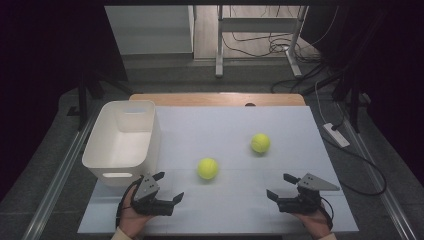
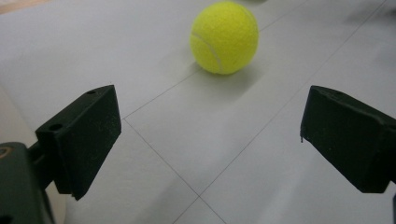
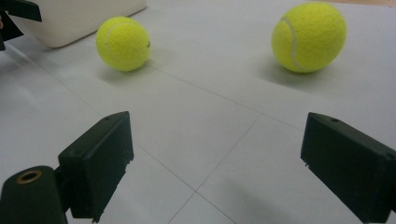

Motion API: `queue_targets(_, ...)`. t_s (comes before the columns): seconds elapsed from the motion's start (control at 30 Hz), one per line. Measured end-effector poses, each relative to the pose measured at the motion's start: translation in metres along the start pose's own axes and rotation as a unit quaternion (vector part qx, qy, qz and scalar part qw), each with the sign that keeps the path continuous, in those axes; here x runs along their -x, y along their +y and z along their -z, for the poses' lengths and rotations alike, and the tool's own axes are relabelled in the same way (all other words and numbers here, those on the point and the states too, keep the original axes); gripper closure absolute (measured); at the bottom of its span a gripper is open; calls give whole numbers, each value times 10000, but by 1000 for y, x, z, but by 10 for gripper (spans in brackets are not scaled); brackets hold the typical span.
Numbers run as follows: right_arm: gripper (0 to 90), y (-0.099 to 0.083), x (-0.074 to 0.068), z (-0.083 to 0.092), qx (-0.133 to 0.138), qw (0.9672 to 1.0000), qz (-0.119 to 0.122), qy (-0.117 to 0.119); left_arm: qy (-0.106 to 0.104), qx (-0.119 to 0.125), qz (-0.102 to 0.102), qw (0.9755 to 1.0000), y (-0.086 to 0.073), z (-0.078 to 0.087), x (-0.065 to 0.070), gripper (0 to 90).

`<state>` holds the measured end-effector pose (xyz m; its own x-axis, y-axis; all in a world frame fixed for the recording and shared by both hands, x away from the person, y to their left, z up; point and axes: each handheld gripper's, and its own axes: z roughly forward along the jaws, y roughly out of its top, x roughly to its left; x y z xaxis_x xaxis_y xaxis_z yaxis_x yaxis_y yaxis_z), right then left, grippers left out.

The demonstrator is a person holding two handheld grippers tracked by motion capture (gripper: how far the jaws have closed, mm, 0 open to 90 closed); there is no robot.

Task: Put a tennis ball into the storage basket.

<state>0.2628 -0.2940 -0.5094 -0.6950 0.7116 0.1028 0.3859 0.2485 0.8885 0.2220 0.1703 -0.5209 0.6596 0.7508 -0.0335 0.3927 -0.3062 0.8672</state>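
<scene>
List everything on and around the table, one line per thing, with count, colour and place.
tennis balls: 2, yellow-green, on the white table top; the near ball lies in front of the left gripper, the far ball farther back and to the right, both apart from everything else
bin: 1, white, at the table's left edge, open top, nothing visible inside
table: 1, white top with thin grid lines, a wooden strip along its far edge
power strip: 1, white, on the floor right of the table
cables: several, dark, on the floor behind and right of the table
left gripper: 1, black, near edge at left, jaws apart, holding nothing
right gripper: 1, black, near edge at right, jaws apart, holding nothing
</scene>
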Motion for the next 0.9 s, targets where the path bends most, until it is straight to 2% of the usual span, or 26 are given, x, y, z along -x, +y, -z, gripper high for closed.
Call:
queue_targets(0.17,95,1,1,0,43,10000,-20,-3,-13,-2,36,10000,1,-1,-1,60)
queue_targets(0.4,95,1,2,0,44,10000,-7,10,-108,-6,134,9999,11,-6,-1,61)
queue_targets(0.67,96,2,3,0,112,9999,45,66,-79,-32,264,9996,21,-4,-3,61)
queue_targets(0.9,96,2,3,-1,111,9999,80,67,-122,-82,242,9996,25,-5,-2,65)
